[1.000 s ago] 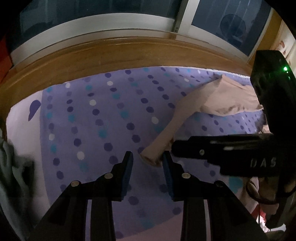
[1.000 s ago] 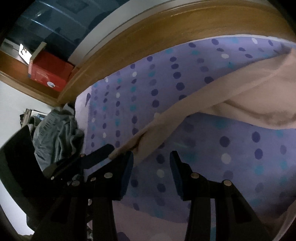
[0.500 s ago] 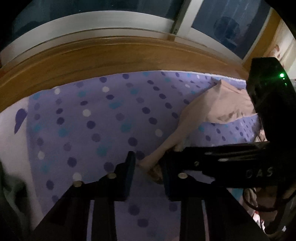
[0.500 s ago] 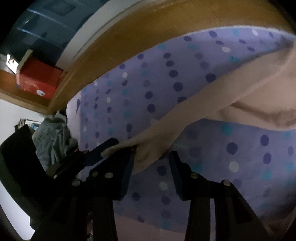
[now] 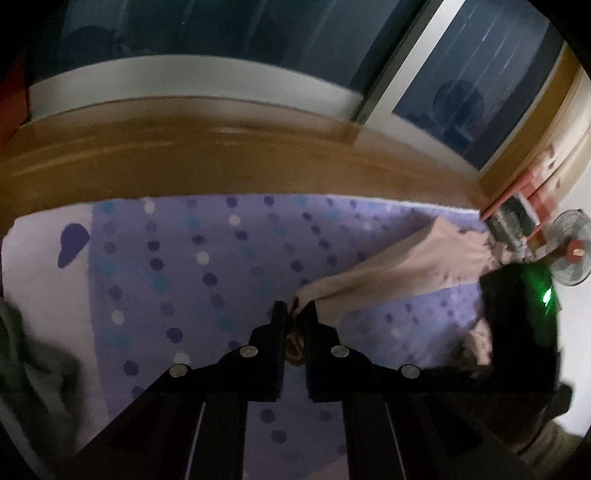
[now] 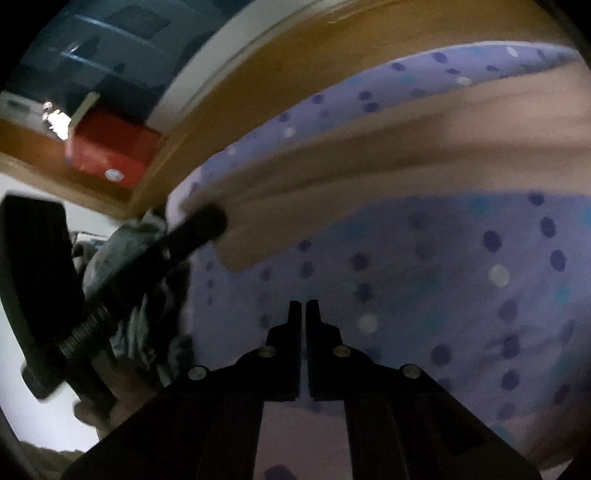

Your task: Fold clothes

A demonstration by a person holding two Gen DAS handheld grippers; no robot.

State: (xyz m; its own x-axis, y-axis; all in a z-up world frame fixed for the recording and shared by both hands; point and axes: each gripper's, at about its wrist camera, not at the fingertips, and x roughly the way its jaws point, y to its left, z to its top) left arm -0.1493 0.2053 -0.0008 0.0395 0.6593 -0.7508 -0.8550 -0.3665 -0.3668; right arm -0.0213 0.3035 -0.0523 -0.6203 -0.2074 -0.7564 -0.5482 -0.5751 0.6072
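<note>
A beige long-sleeved garment (image 5: 417, 262) lies on the purple dotted bedsheet (image 5: 221, 258), one sleeve stretched toward me. My left gripper (image 5: 295, 310) has the sleeve's cuff (image 5: 294, 341) pinched between its pads, jaws still closing, and the cuff is raised off the sheet. In the right wrist view the sleeve (image 6: 351, 177) runs across the upper half, and the left gripper's finger (image 6: 199, 225) meets it at its left end. My right gripper (image 6: 303, 306) is below the sleeve over bare sheet. Its jaws are closing to a thin slit with nothing between them. Its dark housing (image 5: 517, 321) shows a green light.
A wooden ledge (image 5: 221, 158) and a dark window (image 5: 184, 33) run behind the bed. A grey-green garment (image 5: 33, 369) is heaped at the sheet's left edge. A red box (image 6: 110, 155) sits on the ledge, and a small fan (image 5: 570, 254) stands at the far right.
The left gripper closed on the sleeve cuff and lifted it. The right gripper's jaws came together, and the sleeve that lay between them is now above them, outside.
</note>
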